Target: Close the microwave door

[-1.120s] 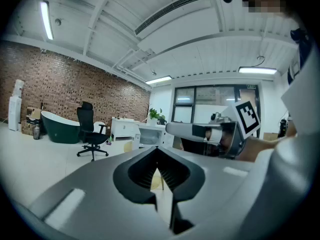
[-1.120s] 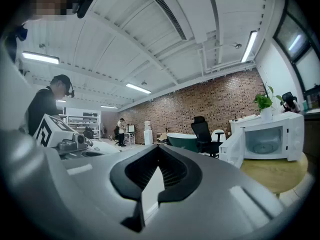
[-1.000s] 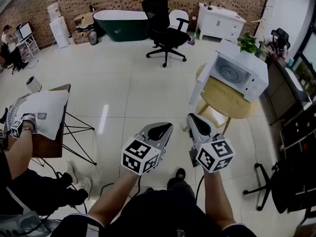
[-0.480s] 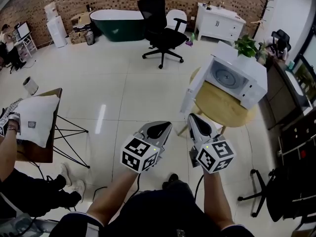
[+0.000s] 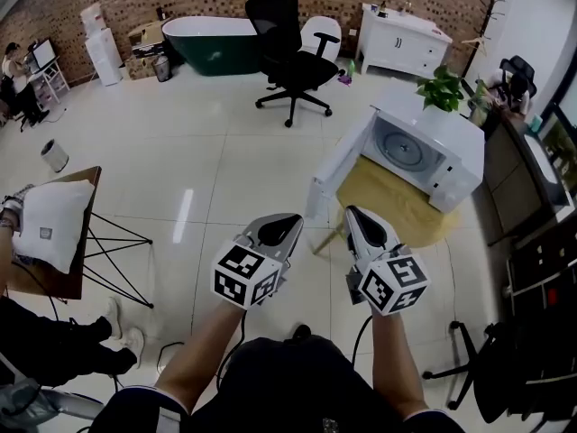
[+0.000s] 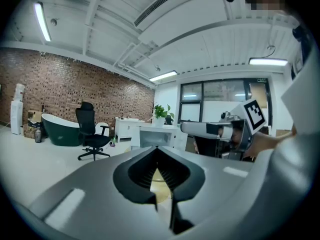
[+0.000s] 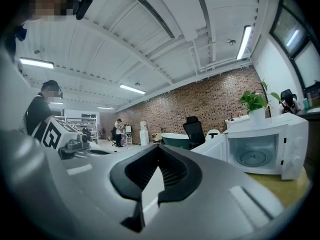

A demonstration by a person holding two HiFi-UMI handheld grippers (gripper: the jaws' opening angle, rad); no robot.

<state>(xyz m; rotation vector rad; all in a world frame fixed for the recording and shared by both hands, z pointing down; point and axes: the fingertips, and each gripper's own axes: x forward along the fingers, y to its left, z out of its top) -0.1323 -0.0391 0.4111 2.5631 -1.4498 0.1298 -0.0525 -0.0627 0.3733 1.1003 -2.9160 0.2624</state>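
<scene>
White microwave [image 5: 424,156] sits far right on a wooden surface [image 5: 397,207], its open door [image 5: 335,171] swung left, just beyond our right hand-held gripper [image 5: 353,215], the nearer one; it and our left hand-held gripper [image 5: 290,221] are clenched, empty.

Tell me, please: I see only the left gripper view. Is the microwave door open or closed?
Observer: Open. In the head view the microwave door stands swung wide out from the microwave.
Operator: Does the right tool touch it?
Observer: No, the right tool, jaws together, is short of the door.
Operator: Anything inside?
Observer: The right gripper view shows only the turntable.
</scene>
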